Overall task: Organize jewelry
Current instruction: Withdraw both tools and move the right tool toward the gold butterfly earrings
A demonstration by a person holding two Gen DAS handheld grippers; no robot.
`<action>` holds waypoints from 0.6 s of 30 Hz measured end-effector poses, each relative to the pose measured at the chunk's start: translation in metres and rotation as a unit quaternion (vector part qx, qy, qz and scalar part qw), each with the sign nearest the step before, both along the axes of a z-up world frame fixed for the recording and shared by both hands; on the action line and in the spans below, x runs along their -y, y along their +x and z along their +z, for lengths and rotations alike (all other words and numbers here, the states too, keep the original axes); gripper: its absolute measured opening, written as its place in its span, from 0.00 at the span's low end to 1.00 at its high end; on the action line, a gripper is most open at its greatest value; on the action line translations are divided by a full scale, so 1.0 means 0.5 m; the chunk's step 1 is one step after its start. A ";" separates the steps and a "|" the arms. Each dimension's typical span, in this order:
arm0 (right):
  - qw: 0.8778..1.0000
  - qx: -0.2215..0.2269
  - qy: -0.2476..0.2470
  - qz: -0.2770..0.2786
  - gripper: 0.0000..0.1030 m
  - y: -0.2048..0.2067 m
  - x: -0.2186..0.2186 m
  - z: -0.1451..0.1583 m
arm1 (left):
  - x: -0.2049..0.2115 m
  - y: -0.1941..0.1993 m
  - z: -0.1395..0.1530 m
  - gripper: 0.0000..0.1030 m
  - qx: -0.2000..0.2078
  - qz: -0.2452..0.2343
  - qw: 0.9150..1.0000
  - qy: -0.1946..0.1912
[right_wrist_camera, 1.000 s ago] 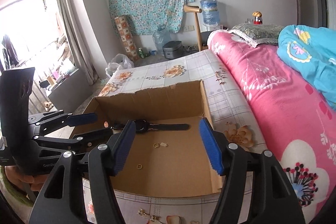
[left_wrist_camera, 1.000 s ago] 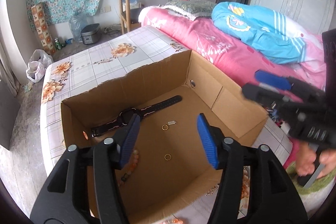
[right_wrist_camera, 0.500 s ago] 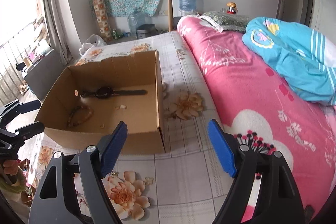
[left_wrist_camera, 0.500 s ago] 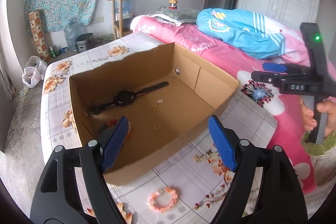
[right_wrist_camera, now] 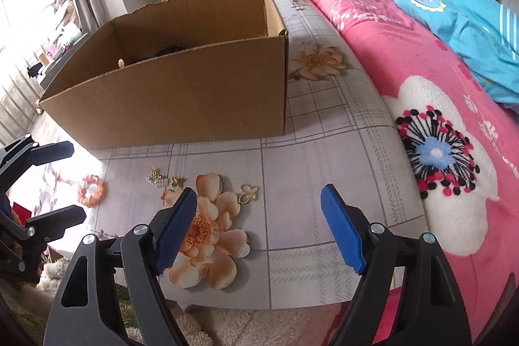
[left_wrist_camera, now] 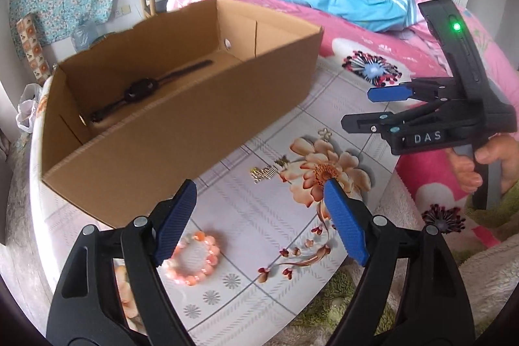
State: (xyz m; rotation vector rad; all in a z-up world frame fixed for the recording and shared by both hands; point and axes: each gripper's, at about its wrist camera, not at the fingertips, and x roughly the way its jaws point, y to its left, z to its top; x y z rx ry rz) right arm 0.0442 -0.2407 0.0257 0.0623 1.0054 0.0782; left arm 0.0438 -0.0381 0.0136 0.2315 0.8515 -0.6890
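While both pairs of fingers stand spread with nothing between them, having just been opening, the jewelry lies on the flowered tabletop in front of the cardboard box. The left gripper hangs over the cloth, and a pink bead bracelet lies just beside its left finger, partly hidden behind it. Ahead of these fingers, between them and the box wall, lies a small gold piece. The right gripper hovers above a printed flower; a gold butterfly-shaped piece lies just ahead, near its left finger, and further left lie gold bits. Inside the box, beyond both pairs of fingers, a black watch lies flat on the floor. A hand grips the right gripper's handle.
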 end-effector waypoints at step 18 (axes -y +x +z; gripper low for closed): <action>0.986 -0.008 -0.016 0.163 0.31 0.045 -0.014 -0.077 | 0.053 0.002 -0.067 0.75 -0.011 -0.029 0.998 0.052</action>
